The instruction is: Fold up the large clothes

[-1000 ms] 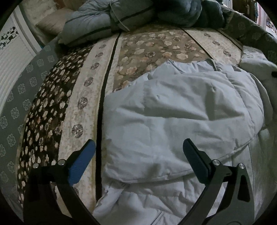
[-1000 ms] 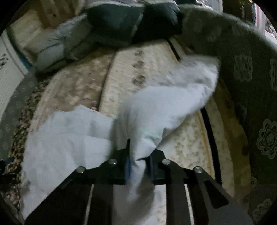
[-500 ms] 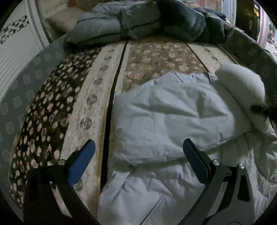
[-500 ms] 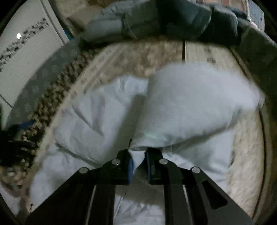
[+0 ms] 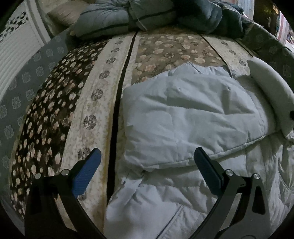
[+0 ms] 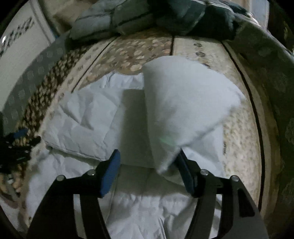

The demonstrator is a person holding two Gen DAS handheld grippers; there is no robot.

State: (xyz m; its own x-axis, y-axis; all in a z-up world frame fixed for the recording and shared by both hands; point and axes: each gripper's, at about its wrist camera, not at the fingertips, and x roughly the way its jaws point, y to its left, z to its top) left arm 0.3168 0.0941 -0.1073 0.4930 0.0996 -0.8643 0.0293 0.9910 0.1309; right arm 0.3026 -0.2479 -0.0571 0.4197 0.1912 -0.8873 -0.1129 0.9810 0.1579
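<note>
A pale blue padded jacket [image 5: 183, 117] lies on the bed with one sleeve folded flat across its body. My left gripper [image 5: 147, 152] hovers open over the jacket's left side, with nothing pinched. In the right wrist view the other sleeve [image 6: 183, 103] stands up in a puffed cone above the jacket [image 6: 88, 125]. Its cuff end hangs against the right finger of my right gripper [image 6: 148, 154], whose jaws are opening and no longer press on it. The same sleeve [image 5: 272, 88] shows at the right edge of the left wrist view. The left gripper [image 6: 16, 145] appears dimly at the far left.
The flowered bedspread [image 5: 88, 103] runs in brown and cream stripes under the jacket. A heap of grey-blue quilts and pillows [image 5: 147, 16] sits at the head of the bed. A white panel [image 5: 16, 44] stands at the left, and a dark green patterned border [image 6: 272, 77] lines the right.
My right gripper carried the sleeve leftward over the jacket, then its jaws parted from shut on the cuff to wide. The left gripper stayed open and shifted only slightly.
</note>
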